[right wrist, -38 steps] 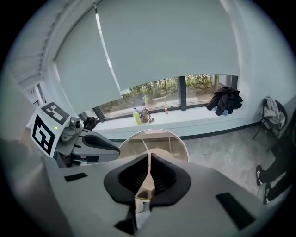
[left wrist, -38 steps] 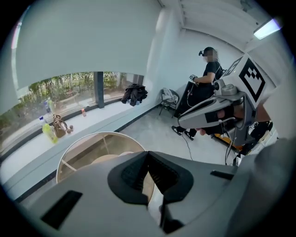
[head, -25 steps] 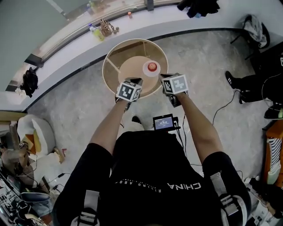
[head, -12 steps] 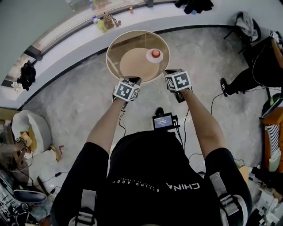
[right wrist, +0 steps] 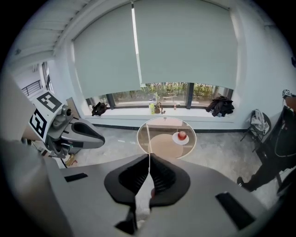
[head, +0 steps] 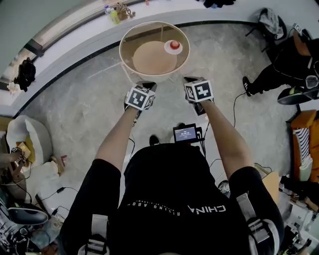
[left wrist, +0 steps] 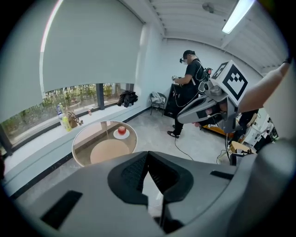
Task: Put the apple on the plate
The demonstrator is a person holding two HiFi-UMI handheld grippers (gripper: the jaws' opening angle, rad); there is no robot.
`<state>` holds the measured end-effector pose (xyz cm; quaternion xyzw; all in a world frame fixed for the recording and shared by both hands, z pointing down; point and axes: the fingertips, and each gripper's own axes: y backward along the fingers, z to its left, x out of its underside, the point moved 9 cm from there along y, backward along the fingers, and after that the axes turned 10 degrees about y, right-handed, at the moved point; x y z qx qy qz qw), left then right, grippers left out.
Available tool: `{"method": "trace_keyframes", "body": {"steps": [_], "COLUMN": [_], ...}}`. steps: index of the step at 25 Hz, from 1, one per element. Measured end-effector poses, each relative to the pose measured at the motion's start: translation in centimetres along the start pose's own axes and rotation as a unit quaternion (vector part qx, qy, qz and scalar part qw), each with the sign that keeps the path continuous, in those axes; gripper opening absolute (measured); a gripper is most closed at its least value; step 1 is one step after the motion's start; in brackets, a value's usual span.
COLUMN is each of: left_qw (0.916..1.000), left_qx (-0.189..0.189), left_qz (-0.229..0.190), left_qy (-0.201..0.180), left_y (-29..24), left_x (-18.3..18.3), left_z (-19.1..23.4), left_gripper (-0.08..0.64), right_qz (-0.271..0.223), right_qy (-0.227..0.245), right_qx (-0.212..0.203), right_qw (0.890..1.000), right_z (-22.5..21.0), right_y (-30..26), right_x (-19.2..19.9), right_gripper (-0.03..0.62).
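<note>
A red apple (head: 174,45) sits on a small white plate (head: 178,50) near the right rim of a round glass table (head: 122,54). Both grippers are well short of the table, over the grey floor. My left gripper (head: 149,85) and my right gripper (head: 189,79) point toward the table. Each is shut, with nothing between the jaws. In the left gripper view the apple (left wrist: 121,130) and plate (left wrist: 116,135) lie far beyond the jaws (left wrist: 148,156). In the right gripper view the apple (right wrist: 182,135) is likewise far ahead of the jaws (right wrist: 149,159).
A long window ledge (head: 75,30) behind the table carries bottles (head: 113,13) and a black bag (head: 24,74). Another person (head: 279,67) stands at the right, with cables (head: 239,107) on the floor. Clutter and a white beanbag (head: 27,144) lie at the left.
Both grippers have drawn back from the table together, and the table with the apple now sits farther up in the head view. The jaws stayed shut.
</note>
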<state>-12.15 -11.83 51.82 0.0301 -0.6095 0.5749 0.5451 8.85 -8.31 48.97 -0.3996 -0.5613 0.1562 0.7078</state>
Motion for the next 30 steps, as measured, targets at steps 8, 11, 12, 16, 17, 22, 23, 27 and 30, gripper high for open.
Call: {"method": "trace_keyframes", "body": {"steps": [8,11,12,16,17,22,23,27,30], "left_qw": [1.0000,0.9999,0.9999,0.9993,0.9993,0.9994,0.9994,0.9994,0.9994], "left_qx": [-0.001,0.001,0.002,0.000,-0.004,-0.015,-0.016,-0.016,-0.015], "left_qz": [0.002,0.010,0.013,0.031,0.032,0.025,0.024,0.021,0.020], "left_qy": [0.003,-0.004,-0.007,-0.022,-0.020,-0.019,-0.019,-0.022,-0.025], "left_y": [-0.2,-1.1,-1.3,-1.6,-1.6,-1.1,-1.0,-0.5,-0.5], "left_x": [0.2,0.0,-0.1,0.0,-0.1,-0.7,-0.7,-0.7,-0.5], "left_z": [-3.2,-4.8,-5.4,-7.0,-7.0,-7.7,-7.8,-8.2,-8.4], "left_gripper": [0.018,0.018,0.018,0.018,0.018,0.018,0.018,0.018,0.018], "right_qz": [-0.013,-0.016,-0.016,-0.014,-0.016,-0.024,-0.024,-0.025,-0.024], "right_qy": [0.001,-0.002,-0.002,0.011,0.014,0.012,0.011,0.013,0.015], "right_qx": [-0.007,-0.013,-0.018,-0.032,-0.033,-0.037,-0.037,-0.040,-0.041], "right_qw": [1.000,1.000,1.000,0.999,0.999,0.999,0.999,0.999,0.999], "right_z": [0.2,-0.6,-0.9,-1.5,-1.7,-2.2,-2.2,-1.9,-1.8], "right_y": [2.5,3.7,4.0,5.0,5.1,5.4,5.5,5.8,5.9], "right_x": [1.9,3.0,3.4,4.5,4.4,4.1,4.1,4.1,4.2], "right_gripper": [0.031,0.031,0.031,0.032,0.032,0.032,0.032,0.032,0.031]}}
